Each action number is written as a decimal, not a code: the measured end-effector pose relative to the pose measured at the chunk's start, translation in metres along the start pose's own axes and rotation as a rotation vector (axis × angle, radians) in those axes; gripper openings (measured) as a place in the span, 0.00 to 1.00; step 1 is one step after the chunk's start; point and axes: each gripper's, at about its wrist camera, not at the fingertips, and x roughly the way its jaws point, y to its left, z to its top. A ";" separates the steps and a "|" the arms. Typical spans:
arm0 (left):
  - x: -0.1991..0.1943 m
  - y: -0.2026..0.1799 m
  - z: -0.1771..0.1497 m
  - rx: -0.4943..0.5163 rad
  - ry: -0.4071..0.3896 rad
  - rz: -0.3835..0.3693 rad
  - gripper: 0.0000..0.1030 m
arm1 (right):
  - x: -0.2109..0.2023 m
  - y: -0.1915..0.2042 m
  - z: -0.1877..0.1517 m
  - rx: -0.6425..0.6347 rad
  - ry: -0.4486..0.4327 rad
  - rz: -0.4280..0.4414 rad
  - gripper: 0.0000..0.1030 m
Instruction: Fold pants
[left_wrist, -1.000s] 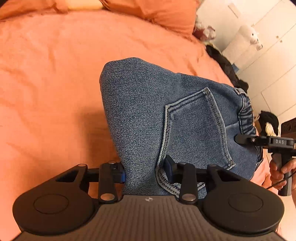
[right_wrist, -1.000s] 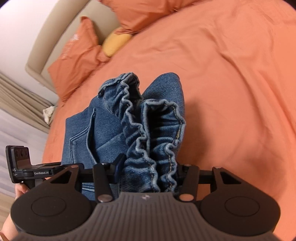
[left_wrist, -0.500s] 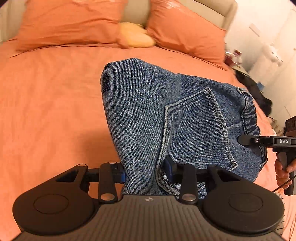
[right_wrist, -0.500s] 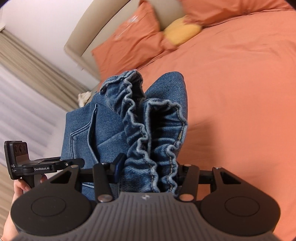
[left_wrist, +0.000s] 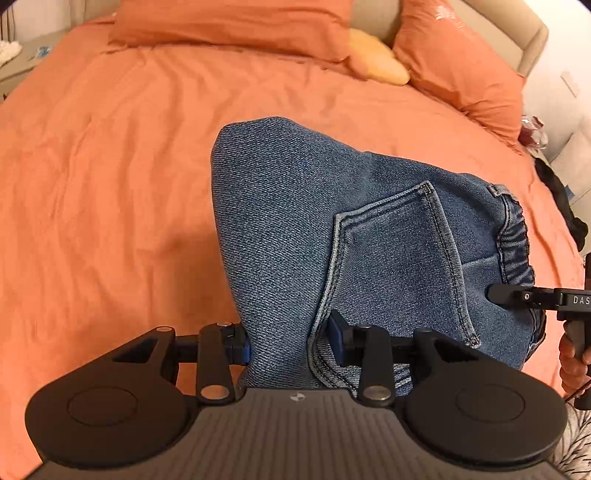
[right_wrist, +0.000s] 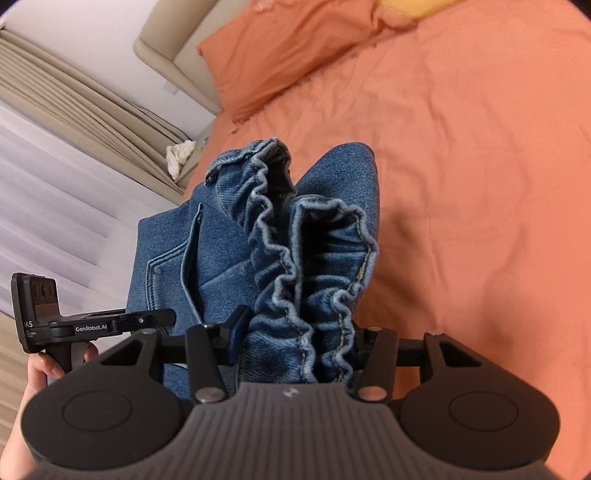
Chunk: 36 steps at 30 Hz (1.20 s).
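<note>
Pants (left_wrist: 295, 229): blue denim, bunched and held above the bed between the two grippers, long axis running from one gripper to the other; a stitched back pocket (left_wrist: 395, 258) is turned up.
Waistband (right_wrist: 295, 258): gathered elastic, ruffled, at the right gripper's end.
Left gripper (left_wrist: 288, 341): fingers clamped on a denim fold.
Right gripper (right_wrist: 299, 343): fingers closed on the waistband.
Bed (left_wrist: 92, 184): wrinkled orange cover, orange pillows (left_wrist: 229, 22), a beige padded headboard (right_wrist: 162, 48).
Room: pleated curtains (right_wrist: 55, 122) are seen beside the bed.
</note>
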 end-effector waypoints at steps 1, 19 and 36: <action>0.007 0.005 0.001 -0.002 0.006 -0.004 0.41 | 0.012 0.000 0.005 0.005 0.006 -0.007 0.46; 0.084 0.000 0.014 0.032 0.108 0.030 0.52 | 0.079 -0.026 0.020 0.031 0.101 -0.149 0.54; -0.124 -0.080 0.011 0.213 -0.173 0.301 0.76 | -0.067 0.099 0.005 -0.420 -0.169 -0.328 0.86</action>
